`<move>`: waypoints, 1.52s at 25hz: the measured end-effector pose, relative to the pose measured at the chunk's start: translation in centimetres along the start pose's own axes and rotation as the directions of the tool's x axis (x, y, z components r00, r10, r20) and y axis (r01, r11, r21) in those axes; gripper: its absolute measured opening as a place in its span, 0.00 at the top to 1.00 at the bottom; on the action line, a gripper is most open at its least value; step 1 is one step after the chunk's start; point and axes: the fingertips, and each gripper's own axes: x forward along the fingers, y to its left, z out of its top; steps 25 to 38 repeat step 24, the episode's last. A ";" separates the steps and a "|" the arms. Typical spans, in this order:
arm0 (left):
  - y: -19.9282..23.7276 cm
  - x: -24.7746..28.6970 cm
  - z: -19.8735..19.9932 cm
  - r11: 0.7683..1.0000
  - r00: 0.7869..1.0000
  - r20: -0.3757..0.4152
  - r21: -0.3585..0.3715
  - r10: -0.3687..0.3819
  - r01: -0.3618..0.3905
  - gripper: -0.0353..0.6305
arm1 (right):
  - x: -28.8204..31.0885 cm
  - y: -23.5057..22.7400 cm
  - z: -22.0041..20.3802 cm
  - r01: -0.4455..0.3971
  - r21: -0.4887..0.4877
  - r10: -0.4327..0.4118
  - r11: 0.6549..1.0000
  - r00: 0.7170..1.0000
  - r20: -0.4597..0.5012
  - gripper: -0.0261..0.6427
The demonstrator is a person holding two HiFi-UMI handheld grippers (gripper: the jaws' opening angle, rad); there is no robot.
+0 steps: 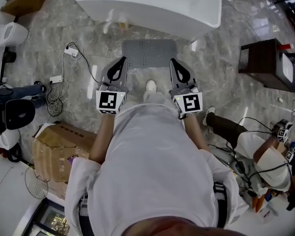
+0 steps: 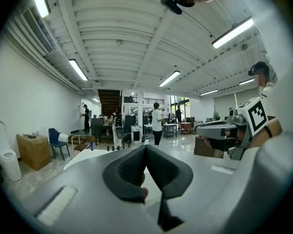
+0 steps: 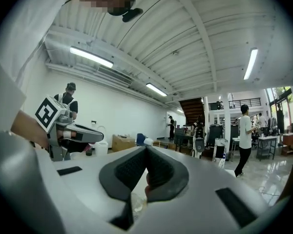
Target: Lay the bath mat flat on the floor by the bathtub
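Note:
The grey perforated bath mat (image 1: 148, 53) lies flat on the marble floor, right in front of the white bathtub (image 1: 152, 4). Both grippers are held above its near edge. My left gripper (image 1: 120, 62) hangs over the mat's near left corner and my right gripper (image 1: 174, 63) over its near right corner. Each is shut with nothing between the pads. In the left gripper view the jaws (image 2: 145, 146) meet at their tips, and the right gripper (image 2: 219, 128) shows beside them. The right gripper view shows its jaws (image 3: 146, 148) closed too. The mat is hidden in both gripper views.
A white shoe (image 1: 151, 86) stands just short of the mat. Cables and a power strip (image 1: 61, 80) lie left, with a cardboard box (image 1: 59, 149) nearer. A dark cabinet (image 1: 265, 63) stands right, and a seated person (image 1: 263, 156) is at lower right.

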 end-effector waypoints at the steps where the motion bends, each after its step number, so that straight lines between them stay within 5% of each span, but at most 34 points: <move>1: -0.2 0.8 0.4 1.000 1.000 0.002 -0.001 -0.007 0.007 0.95 | 0.4 -0.5 0.0 0.002 -0.002 -0.002 1.000 1.000 0.001 0.96; 12: -0.9 9.1 1.9 0.999 1.000 -0.002 0.014 -0.031 0.031 0.95 | 5.3 -6.2 1.6 -0.026 0.002 0.026 1.000 0.997 0.069 0.96; 21: 1.2 6.5 4.5 0.999 0.994 0.101 0.031 -0.041 0.038 0.95 | 6.9 -2.9 5.0 0.005 -0.025 -0.003 1.000 0.996 0.090 0.96; 38: 2.3 4.7 5.0 0.999 0.993 0.108 0.017 -0.049 0.047 0.95 | 6.2 -1.0 5.5 0.033 -0.023 -0.031 0.999 0.997 0.067 0.96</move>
